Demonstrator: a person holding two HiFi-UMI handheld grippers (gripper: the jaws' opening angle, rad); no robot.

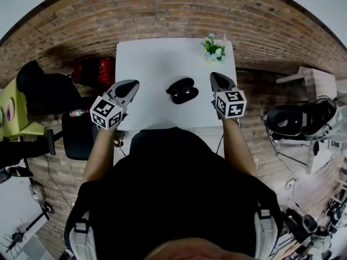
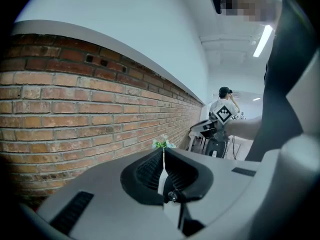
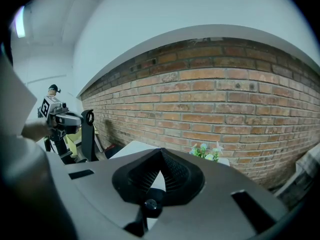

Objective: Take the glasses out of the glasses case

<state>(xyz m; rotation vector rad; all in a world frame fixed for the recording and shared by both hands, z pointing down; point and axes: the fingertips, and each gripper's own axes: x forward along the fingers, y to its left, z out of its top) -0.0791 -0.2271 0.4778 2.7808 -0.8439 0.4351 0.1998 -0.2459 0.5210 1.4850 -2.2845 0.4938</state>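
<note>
The brick wall [image 1: 162, 10] runs behind everything, and the white surface [image 1: 152, 64] is pushed up against it, with its near edge just in front of me. Most of it is bare, so I have open room to work on both sides. A black chair [image 1: 40, 88] stands off the left edge, well clear of it.

My left hand-held gripper [image 1: 132, 84] hangs over the left part of the surface. In its own view [image 2: 163, 151] the jaws are pressed together with nothing between them. My right hand-held gripper [image 1: 216, 78] hangs over the right side, and its view [image 3: 161, 151] also shows the jaws together and empty.

The glasses case [image 1: 182, 90] lies between the two grippers, near the middle of the surface and apart from both. It is black and rounded, and from above I can't tell whether the lid is up or see any glasses in it. I judge it a light, stiff shell that will slide if pushed, so one gripper should pin its base while the other works. The glasses will be light and fragile, so I would take them by the frame's bridge or a temple, never the lenses.

The small potted plant [image 1: 214, 47] stands at the far right corner, beyond my right gripper, and a wide reach could tip it.
</note>
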